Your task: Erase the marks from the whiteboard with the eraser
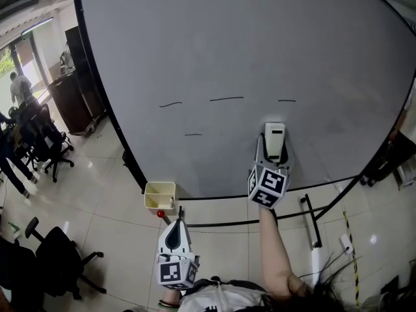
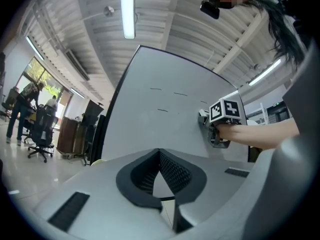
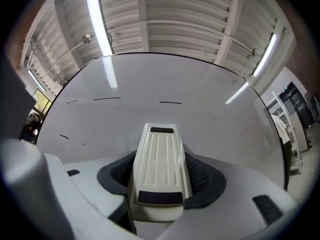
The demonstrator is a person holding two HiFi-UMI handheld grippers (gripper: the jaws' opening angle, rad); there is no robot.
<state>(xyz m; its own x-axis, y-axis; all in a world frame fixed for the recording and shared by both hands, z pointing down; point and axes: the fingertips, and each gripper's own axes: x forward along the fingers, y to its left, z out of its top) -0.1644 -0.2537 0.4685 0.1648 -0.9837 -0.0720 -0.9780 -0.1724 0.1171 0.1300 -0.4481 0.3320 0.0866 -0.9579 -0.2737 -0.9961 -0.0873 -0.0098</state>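
Note:
A large grey whiteboard (image 1: 247,51) fills the head view, with several short black marks (image 1: 226,99) across its middle. My right gripper (image 1: 274,149) is shut on a white eraser (image 1: 275,137), held near the board's lower part, below and left of the rightmost mark (image 1: 286,101). In the right gripper view the eraser (image 3: 160,164) sits between the jaws, pointing at the whiteboard (image 3: 200,119), with marks (image 3: 170,102) above it. My left gripper (image 1: 174,234) hangs low by the board's bottom edge, its jaws together with nothing between them (image 2: 160,171).
A small yellow tray (image 1: 160,196) with a red object (image 1: 160,214) hangs at the board's lower left. The board's black stand (image 1: 309,220) rests on the tiled floor. Office chairs (image 1: 55,255) and people (image 1: 19,90) are at the left.

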